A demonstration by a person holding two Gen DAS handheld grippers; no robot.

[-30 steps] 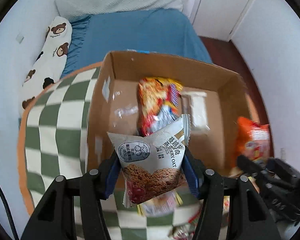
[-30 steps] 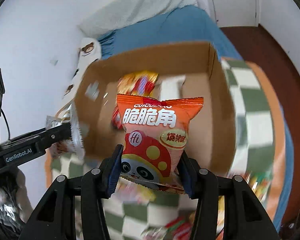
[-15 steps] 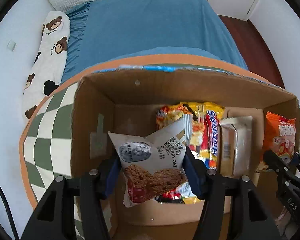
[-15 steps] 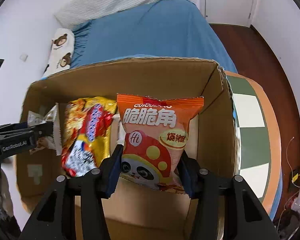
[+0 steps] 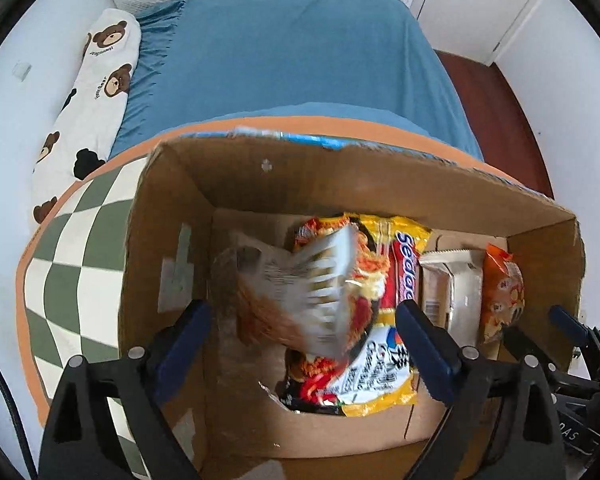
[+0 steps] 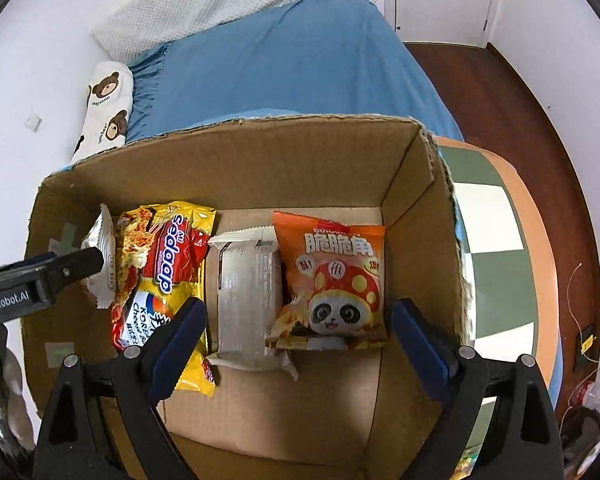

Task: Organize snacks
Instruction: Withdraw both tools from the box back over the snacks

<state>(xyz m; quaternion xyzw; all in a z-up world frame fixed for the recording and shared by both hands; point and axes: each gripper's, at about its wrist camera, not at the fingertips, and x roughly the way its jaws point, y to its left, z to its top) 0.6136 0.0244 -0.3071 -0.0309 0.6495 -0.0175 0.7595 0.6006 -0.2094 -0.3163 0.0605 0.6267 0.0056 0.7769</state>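
Both grippers hover over an open cardboard box (image 5: 168, 216) (image 6: 416, 176). My left gripper (image 5: 304, 332) is open; the white oat-cookie packet (image 5: 296, 292) is blurred, falling free between its fingers into the box's left side, and shows edge-on in the right wrist view (image 6: 102, 256). My right gripper (image 6: 296, 332) is open; the orange panda snack bag (image 6: 332, 284) lies on the box floor at the right, also seen from the left wrist (image 5: 502, 292). A yellow-red noodle packet (image 6: 164, 272) (image 5: 380, 320) and a white wrapped packet (image 6: 248, 296) (image 5: 452, 288) lie between them.
The box stands on a green-and-white checked cloth with an orange border (image 5: 72, 264) (image 6: 496, 224). A blue bed (image 5: 292, 56) with a bear-print pillow (image 5: 88, 92) lies beyond. Loose snacks (image 6: 468, 460) sit at the table's near right. Dark wooden floor (image 6: 540, 80) is at right.
Both grippers have opened above the box. The oat-cookie packet left the left gripper and is dropping; the orange panda bag dropped from the right gripper onto the box floor.
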